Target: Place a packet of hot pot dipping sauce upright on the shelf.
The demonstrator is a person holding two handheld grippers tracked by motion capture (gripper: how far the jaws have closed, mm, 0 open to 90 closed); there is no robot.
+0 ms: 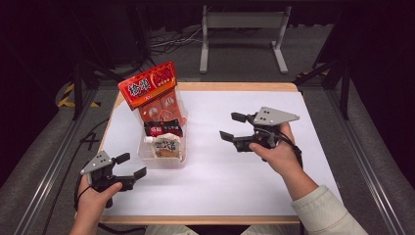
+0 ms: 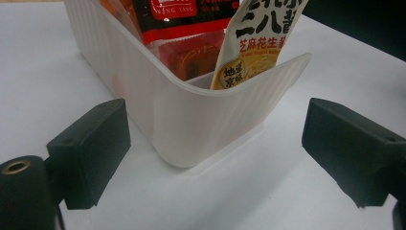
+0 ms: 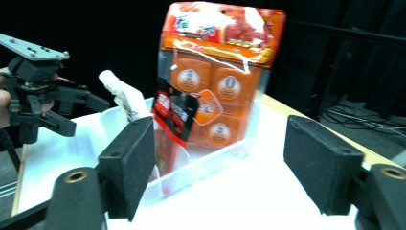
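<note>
Sitting ahead of both spread, empty hand-held grippers (image 1: 125,165) (image 1: 234,127): translucent bin (image 2: 191,120), looking light, flexible, slippery. Calling for gripping its rim.

My left gripper view cuts off the packets (image 2: 249,43) at the top edge; bin (image 2: 191,110) wall hides their bottoms; print unreadable.

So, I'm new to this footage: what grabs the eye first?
The tall orange snack pack stands at the far end of a clear plastic bin left of centre on the white table, with two smaller packets before it. The open left gripper and right gripper flank the bin.
</note>
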